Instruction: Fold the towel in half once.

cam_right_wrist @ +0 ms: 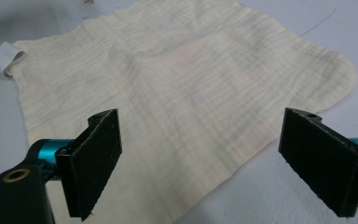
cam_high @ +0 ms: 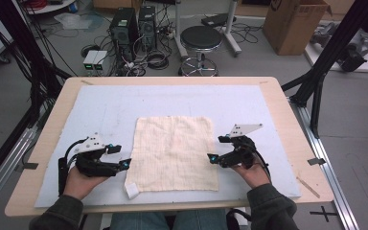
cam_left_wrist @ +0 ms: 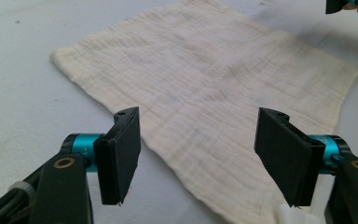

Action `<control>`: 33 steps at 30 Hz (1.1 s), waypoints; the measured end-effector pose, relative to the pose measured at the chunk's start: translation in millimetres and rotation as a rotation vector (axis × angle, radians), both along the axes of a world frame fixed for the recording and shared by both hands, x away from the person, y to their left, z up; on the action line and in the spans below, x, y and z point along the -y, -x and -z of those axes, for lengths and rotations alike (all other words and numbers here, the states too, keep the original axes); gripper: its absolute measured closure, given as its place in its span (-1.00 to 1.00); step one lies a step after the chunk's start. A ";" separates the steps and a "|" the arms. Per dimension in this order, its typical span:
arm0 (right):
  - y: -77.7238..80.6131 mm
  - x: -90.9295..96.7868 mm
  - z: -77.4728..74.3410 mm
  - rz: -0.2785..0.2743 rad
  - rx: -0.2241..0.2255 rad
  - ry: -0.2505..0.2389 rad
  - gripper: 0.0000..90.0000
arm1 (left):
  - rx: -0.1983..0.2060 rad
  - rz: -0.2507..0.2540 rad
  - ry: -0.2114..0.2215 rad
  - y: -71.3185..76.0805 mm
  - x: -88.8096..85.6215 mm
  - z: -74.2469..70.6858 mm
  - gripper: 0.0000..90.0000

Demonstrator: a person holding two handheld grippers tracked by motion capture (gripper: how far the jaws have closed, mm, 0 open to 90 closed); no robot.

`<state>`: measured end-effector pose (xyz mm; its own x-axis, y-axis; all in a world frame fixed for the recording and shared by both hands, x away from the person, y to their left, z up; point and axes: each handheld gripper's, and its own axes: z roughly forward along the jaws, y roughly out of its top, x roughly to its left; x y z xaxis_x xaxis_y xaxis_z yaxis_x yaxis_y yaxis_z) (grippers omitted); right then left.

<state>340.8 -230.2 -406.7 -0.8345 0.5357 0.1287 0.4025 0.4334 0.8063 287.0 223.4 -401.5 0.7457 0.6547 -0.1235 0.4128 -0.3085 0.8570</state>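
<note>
A cream, square muslin cloth (cam_high: 175, 152) lies flat on the grey mat in the middle of the table. Its white label tab (cam_high: 132, 190) sticks out at the near left corner. My left gripper (cam_high: 120, 156) hovers at the cloth's left edge, open, with nothing between its jaws. The cloth (cam_left_wrist: 205, 88) spreads out beyond those jaws in the left gripper view. My right gripper (cam_high: 218, 148) sits at the cloth's right edge, also open and empty. In the right gripper view the cloth (cam_right_wrist: 177, 88) lies under and beyond the wide-apart jaws, with the label tab (cam_right_wrist: 3, 58) at far left.
The grey mat (cam_high: 100, 108) covers most of the wooden table (cam_high: 287, 110). Beyond the far edge, on the floor, stand a black stool (cam_high: 201, 40), computer towers (cam_high: 124, 26), cables and a cardboard box (cam_high: 294, 21). Black frame poles rise at both sides.
</note>
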 end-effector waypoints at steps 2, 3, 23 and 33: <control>-3.6 0.2 -1.7 -0.003 0.009 -0.001 -0.73 | -0.006 -0.004 0.000 -4.5 0.5 -0.9 -0.31; -4.6 0.1 -2.7 0.003 0.007 -0.003 -0.73 | -0.007 -0.007 0.006 -7.1 0.8 -1.5 -0.31; -50.5 -3.4 -12.3 0.022 -0.021 0.010 -0.73 | -0.032 -0.053 -0.009 -57.7 5.5 -14.5 -0.26; -71.0 -3.8 -21.6 0.041 -0.021 0.009 -0.73 | -0.049 -0.066 0.016 -77.4 8.8 -19.8 -0.21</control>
<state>411.8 -226.3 -385.1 -0.8090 0.5706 0.1411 0.4372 0.4238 0.7933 364.5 214.6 -381.8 0.6937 0.6999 -0.1700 0.4736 -0.2653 0.8398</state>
